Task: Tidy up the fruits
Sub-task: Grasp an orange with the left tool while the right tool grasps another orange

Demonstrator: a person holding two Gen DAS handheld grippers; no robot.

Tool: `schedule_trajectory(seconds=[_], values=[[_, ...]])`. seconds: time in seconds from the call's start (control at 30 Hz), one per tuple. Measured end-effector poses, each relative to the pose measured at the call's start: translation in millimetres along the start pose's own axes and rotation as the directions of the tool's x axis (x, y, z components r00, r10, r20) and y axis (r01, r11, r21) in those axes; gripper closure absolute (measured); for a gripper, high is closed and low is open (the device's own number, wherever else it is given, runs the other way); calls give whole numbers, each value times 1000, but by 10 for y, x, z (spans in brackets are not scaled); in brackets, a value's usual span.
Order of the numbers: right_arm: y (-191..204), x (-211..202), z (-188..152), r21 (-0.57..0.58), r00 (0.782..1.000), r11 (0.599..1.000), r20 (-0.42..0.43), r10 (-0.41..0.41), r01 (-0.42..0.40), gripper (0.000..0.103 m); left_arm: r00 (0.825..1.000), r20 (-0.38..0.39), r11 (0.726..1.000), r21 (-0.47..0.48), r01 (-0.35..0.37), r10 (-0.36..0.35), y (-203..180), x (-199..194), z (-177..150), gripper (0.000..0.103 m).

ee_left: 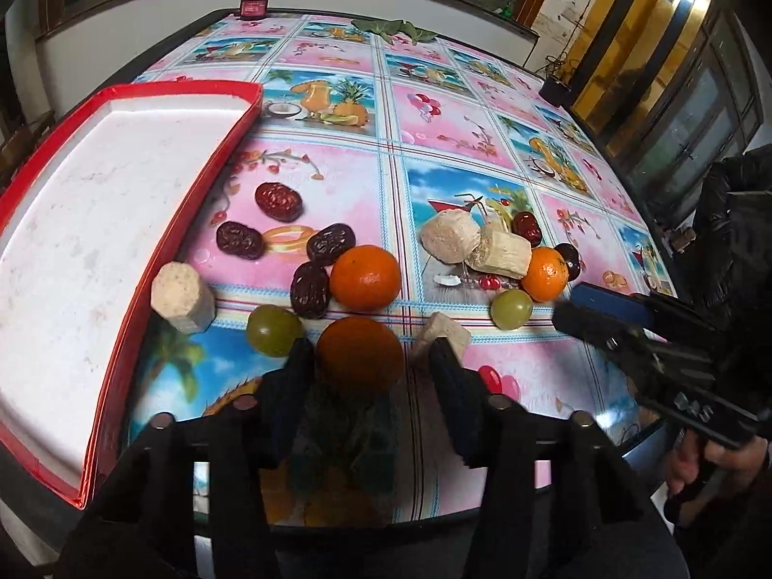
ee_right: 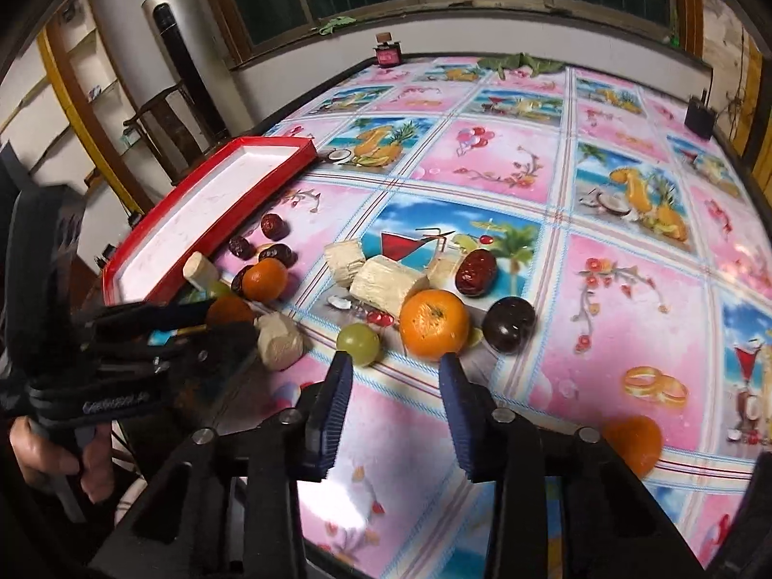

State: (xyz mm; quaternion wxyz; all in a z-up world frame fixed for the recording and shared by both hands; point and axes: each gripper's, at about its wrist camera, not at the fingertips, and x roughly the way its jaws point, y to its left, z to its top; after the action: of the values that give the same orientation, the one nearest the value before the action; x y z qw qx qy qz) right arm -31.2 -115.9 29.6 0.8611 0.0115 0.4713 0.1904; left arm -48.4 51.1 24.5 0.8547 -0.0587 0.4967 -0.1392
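My left gripper [ee_left: 371, 352] points down at the table with an orange [ee_left: 359, 354] between its fingertips. The left pad touches the fruit, and a gap shows on the right side. A green grape [ee_left: 274, 330] and a pale sugarcane piece [ee_left: 446, 335] lie just outside the fingers. My right gripper [ee_right: 394, 371] stands open over bare cloth. A green grape [ee_right: 358, 343] sits by its left tip and an orange [ee_right: 434, 322] by its right tip. Several dark red dates [ee_left: 279, 201] lie near the red tray [ee_left: 144, 89], which has a bare white floor.
More sugarcane pieces [ee_right: 386, 284], a dark plum [ee_right: 509, 325] and a date [ee_right: 476, 272] lie behind the right gripper. One orange [ee_right: 632, 444] lies alone at the near right. A small red box [ee_left: 253, 5] and green leaves [ee_left: 391, 29] are at the far edge.
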Motion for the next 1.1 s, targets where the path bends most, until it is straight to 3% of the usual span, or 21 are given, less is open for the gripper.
schedule_trajectory(seconds=[0.27, 0.53, 0.9, 1.0, 1.1], values=[[-56, 85, 134, 19, 997, 997, 24, -74, 74, 66, 1000, -21, 1000, -13, 2, -2, 33, 49, -21, 65], [-55, 191, 252, -48, 987, 986, 42, -155, 157, 65, 1000, -10, 1000, 12, -11, 11, -25, 90, 5, 69], [-12, 255, 306, -127, 985, 978, 56, -162, 167, 59, 1000, -12, 1000, -16, 19, -19, 55, -62, -57, 69], [23, 240, 301, -158, 978, 966, 68, -196, 205, 75, 1000, -1, 1000, -22, 14, -14, 93, -135, -55, 69], [-10, 215, 292, -146, 982, 971, 63, -181, 188, 76, 1000, 10, 1000, -22, 8, -8, 124, -200, -43, 69]])
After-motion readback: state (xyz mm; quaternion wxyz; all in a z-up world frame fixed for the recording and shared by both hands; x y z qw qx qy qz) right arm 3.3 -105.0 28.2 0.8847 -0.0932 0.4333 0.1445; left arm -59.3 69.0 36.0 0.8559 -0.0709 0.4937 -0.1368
